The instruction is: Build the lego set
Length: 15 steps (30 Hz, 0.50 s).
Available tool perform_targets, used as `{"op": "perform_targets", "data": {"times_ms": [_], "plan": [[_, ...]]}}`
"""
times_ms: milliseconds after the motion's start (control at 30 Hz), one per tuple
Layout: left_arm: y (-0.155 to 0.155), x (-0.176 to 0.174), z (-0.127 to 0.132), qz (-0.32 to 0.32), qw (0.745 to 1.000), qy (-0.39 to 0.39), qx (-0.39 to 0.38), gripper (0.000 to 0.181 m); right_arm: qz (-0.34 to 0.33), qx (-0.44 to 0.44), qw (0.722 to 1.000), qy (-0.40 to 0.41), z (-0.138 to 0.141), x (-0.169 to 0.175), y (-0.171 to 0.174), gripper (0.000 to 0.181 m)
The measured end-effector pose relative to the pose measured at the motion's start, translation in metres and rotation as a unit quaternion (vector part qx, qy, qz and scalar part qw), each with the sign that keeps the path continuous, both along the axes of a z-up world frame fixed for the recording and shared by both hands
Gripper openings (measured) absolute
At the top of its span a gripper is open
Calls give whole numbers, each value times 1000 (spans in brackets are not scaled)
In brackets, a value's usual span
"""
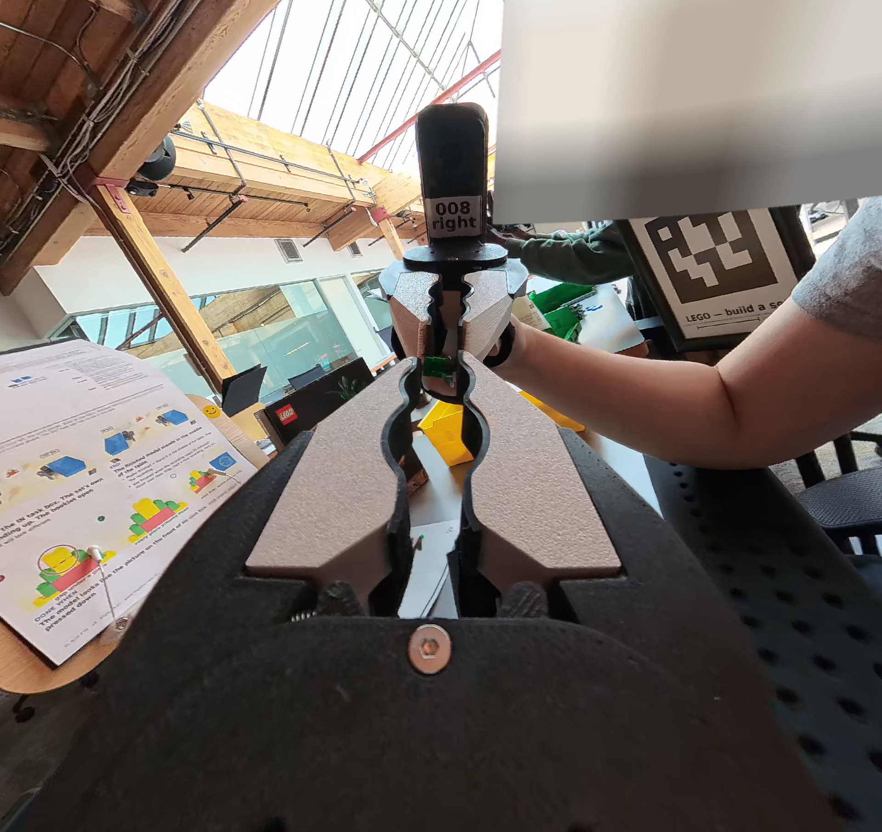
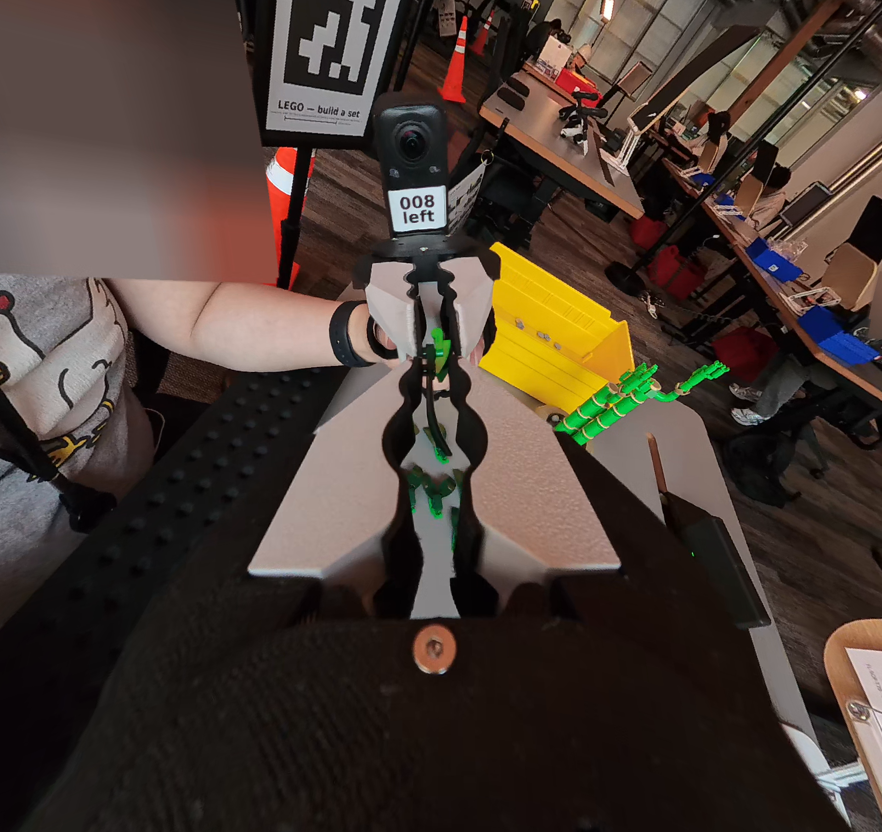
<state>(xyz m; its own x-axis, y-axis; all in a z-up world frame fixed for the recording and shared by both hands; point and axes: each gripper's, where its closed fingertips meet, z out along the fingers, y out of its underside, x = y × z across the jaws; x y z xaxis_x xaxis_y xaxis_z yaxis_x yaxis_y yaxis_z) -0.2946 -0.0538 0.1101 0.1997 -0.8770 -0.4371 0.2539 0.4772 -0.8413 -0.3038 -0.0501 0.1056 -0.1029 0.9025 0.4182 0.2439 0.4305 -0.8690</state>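
My two grippers meet tip to tip above the table. A small green leaf piece [image 2: 439, 346] with a thin black curved stem [image 2: 435, 420] sits between them. My left gripper [image 1: 439, 364] is nearly closed on the green piece [image 1: 435, 366]. It shows opposite in the right wrist view [image 2: 432, 332], its jaws pinching the leaf. My right gripper [image 2: 436, 366] is also closed to a narrow gap at the piece, and it shows opposite in the left wrist view [image 1: 448, 327]. A green bamboo-like build [image 2: 615, 403] lies on the table to the right. Loose green pieces [image 2: 432, 489] lie under the right gripper.
A yellow bin [image 2: 549, 332] stands just behind the grippers and also shows in the left wrist view [image 1: 446, 432]. An instruction sheet on a wooden board [image 1: 95, 475] stands at left. A marker sign [image 2: 329, 41], orange cones [image 2: 456, 65], a black perforated chair [image 1: 763, 570] and the person's arms surround the spot. Less than 4 cm separates the two grippers' tips.
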Motion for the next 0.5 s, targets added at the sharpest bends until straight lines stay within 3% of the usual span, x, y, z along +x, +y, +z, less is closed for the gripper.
{"op": "perform_targets", "data": {"times_ms": [500], "plan": [[-3,0,4,-5,1000,-4,-16,10,5,9,1000,5,4,-1,-2,9]]}}
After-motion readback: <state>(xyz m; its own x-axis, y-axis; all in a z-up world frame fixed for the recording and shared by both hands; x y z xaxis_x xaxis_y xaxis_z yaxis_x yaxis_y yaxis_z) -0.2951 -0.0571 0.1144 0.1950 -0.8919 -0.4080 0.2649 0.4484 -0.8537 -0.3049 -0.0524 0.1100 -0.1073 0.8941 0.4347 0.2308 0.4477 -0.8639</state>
